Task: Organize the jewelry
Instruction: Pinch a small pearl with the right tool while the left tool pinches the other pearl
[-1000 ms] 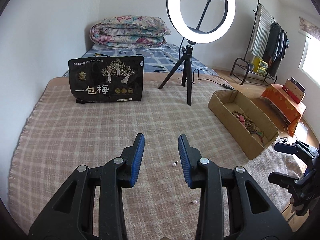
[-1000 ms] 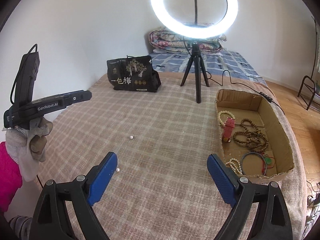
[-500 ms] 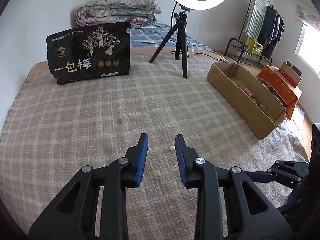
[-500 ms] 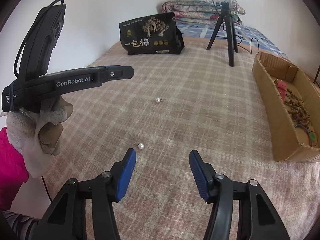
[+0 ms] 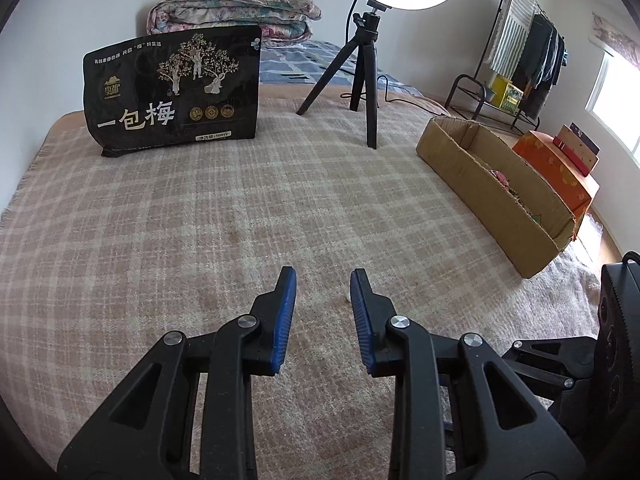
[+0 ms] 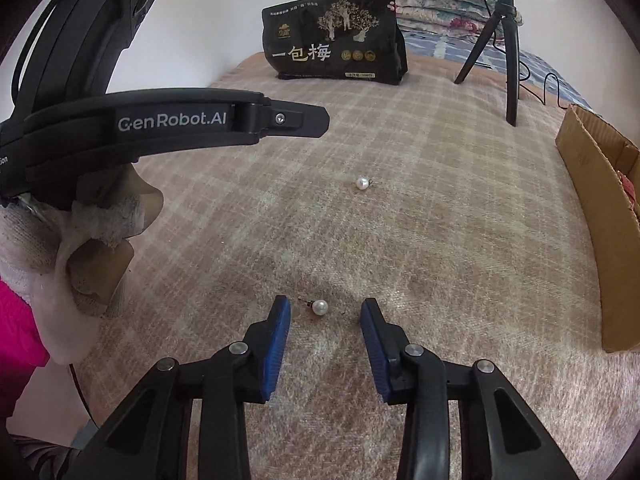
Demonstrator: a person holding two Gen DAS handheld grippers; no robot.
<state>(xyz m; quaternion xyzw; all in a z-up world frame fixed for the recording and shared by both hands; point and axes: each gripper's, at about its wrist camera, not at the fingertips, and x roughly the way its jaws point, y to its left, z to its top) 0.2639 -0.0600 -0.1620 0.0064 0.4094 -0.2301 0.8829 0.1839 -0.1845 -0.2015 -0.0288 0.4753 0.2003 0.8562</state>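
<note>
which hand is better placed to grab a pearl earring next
Right, probably. The near pearl earring lies on the blanket between the tips of the right gripper, whose jaws have just been closing. The left gripper shows only bare blanket in its gap, its pearl mostly hidden.

Plaid bed blanket (image 6: 440,240), 2 pearl earrings (image 6: 320,306), cardboard box (image 5: 492,196), tripod (image 5: 366,80), black bag (image 5: 172,92)

Two wrist fisheyes, angled down, close over a plaid blanket (image 5: 200,208).
Each looks forward along its own blue fingers (image 6: 276,344); both share the black bag (image 5: 172,88) and tripod (image 6: 508,40) far ahead, cardboard box (image 5: 492,204) to the right.
</note>
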